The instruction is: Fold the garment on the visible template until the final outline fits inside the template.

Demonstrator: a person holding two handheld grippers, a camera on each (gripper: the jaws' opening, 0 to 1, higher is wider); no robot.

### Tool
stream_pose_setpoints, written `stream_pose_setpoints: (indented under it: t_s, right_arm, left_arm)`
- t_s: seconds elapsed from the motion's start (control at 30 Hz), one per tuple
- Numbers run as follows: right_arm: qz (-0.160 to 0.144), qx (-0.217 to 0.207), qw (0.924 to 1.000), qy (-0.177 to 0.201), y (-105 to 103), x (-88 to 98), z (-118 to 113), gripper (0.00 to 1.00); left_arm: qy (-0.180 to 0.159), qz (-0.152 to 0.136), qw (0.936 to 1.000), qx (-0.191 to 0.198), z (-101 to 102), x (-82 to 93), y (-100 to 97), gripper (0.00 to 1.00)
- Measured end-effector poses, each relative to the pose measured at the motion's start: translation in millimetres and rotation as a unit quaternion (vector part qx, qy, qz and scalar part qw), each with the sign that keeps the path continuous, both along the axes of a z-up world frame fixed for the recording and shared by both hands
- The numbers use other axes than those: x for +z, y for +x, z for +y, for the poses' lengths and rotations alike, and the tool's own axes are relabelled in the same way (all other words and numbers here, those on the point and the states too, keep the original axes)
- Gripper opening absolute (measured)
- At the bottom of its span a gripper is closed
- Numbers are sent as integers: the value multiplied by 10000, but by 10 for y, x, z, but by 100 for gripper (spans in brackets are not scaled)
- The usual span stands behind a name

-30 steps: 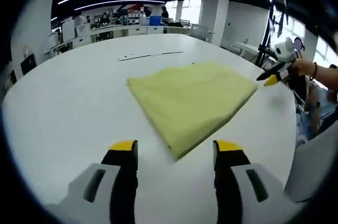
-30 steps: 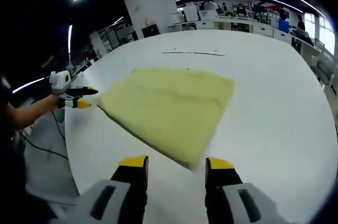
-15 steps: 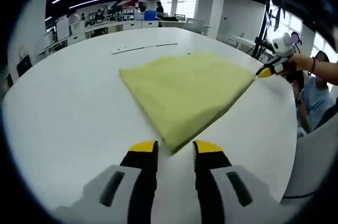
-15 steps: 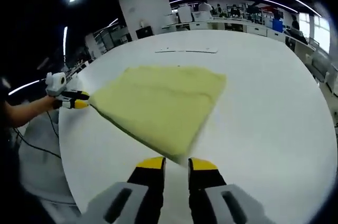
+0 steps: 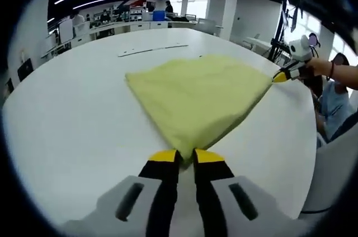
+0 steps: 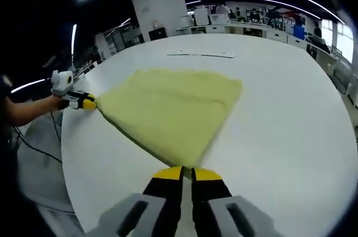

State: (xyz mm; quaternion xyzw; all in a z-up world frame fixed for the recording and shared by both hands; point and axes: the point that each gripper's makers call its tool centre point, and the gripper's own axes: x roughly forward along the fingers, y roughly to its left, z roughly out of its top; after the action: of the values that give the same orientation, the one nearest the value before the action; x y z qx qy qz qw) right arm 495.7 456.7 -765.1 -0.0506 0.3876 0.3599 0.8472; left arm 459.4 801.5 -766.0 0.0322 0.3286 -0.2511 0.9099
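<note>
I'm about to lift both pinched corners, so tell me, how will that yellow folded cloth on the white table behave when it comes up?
The yellow folded cloth lies flat and limp, so it will likely sag between the left gripper and right gripper. It looks thin, probably light. Its stacked layers may slide apart on the smooth white table.

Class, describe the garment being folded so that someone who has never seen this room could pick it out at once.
Start at the big white table. On its middle lies the garment, a flat pale yellow-green cloth with one corner pinched by the left gripper and another by the right gripper. It is the table's one coloured, soft thing; the thin strip beyond it is white.
</note>
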Motion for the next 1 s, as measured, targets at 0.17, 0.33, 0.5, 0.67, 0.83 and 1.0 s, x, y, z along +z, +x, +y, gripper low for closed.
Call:
stream_pose_setpoints:
  t_s: [0.17,0.33,0.5,0.67,0.83,1.0]
  right_arm:
    - [-32,22,10000,25,4,15,-9,0]
    - [-86,92,9999,-39,-25,38,-35,0]
    - [-74,182,9998,-68,-97,47,-51,0]
    - [-55,228,9997,-89,-179,44,-60,0]
    - [-26,230,9997,-80,-259,48,-95,0]
    - [3,236,9997,-78,-331,51,-135,0]
  left_arm:
    - [39,81,10000,-24,-2,-27,-28,2]
    - [140,53,9998,-92,-1,-19,-36,1]
    - [89,77,9999,-97,12,-6,-53,0]
    - [150,90,9997,-185,-2,3,-115,0]
    - [158,112,9995,-233,-18,12,-195,0]
    - [155,149,9993,-320,-59,6,-282,0]
